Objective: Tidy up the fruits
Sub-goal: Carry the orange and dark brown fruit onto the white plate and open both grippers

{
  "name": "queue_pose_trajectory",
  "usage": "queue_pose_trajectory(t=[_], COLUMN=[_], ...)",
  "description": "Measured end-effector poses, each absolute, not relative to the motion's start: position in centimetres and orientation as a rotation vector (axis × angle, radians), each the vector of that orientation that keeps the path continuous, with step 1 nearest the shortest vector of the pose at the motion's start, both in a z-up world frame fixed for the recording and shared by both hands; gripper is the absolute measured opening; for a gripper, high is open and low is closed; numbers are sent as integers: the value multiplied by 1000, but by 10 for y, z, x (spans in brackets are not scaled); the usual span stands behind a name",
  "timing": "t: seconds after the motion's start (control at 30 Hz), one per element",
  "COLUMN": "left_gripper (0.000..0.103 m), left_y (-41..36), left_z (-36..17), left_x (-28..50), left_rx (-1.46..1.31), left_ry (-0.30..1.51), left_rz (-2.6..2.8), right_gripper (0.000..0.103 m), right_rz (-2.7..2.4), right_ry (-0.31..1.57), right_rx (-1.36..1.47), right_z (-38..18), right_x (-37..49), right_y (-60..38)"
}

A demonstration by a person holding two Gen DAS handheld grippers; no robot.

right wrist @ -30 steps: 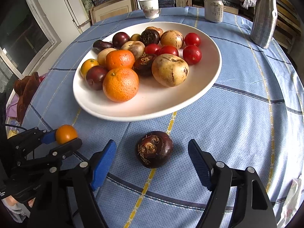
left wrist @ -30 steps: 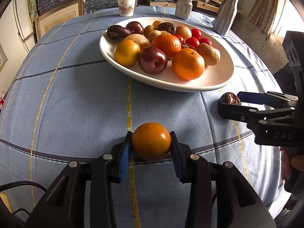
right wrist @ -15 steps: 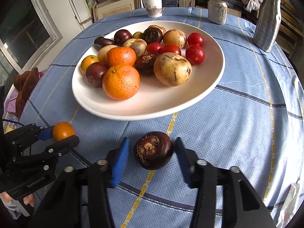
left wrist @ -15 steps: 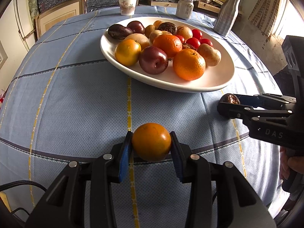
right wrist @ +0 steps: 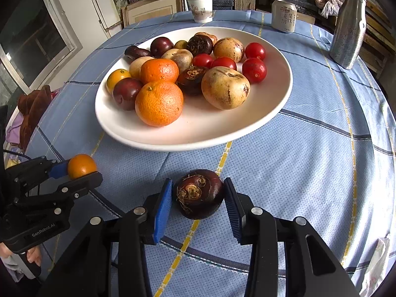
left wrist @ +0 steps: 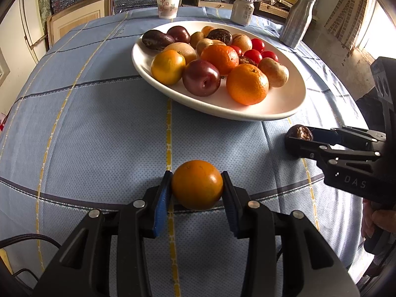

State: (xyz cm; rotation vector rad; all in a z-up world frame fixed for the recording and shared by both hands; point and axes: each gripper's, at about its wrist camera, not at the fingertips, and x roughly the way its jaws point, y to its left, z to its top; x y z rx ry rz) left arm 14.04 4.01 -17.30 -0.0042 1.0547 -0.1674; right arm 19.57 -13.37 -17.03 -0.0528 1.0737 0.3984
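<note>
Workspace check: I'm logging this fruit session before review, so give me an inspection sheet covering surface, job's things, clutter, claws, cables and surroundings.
Surface: round table with a blue checked cloth.
Job's things: white plate holding oranges, plums, red tomatoes and brownish fruits; small orange fruit and dark water chestnut on the cloth in front of it.
Clutter: paper cup, drink can, metal bottle behind the plate.
Claws: left claw shut on the small orange fruit; right claw closed around the dark water chestnut, contact on its left side unclear.
Cables: black cable beside the left claw.
Surroundings: stacked boards, framed panel, window; cloths beyond the table edge.
</note>
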Motion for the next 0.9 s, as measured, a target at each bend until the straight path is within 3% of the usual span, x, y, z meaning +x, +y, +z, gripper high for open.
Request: queue_pose_trajectory(t=[0.3, 0.47, 0.7, 0.9], left_gripper=[37, 37, 37, 37], left_y=[44, 42, 31, 26], left_z=[-170, -139, -103, -113], left_x=[138, 141, 192, 235], left_rx=[-33, -24, -34, -50], left_ry=[1052, 960, 885, 925], left_rz=[-178, -189, -194, -179], right_gripper=[42, 41, 41, 42], right_rz=[408, 408, 395, 390], right_ry=[1067, 959, 885, 921], right_rx=[-29, -17, -6, 3], right_z=[-167, -132, -105, -119], right_x=[185, 180, 225, 261], right_y=[-140, -146, -139, -126])
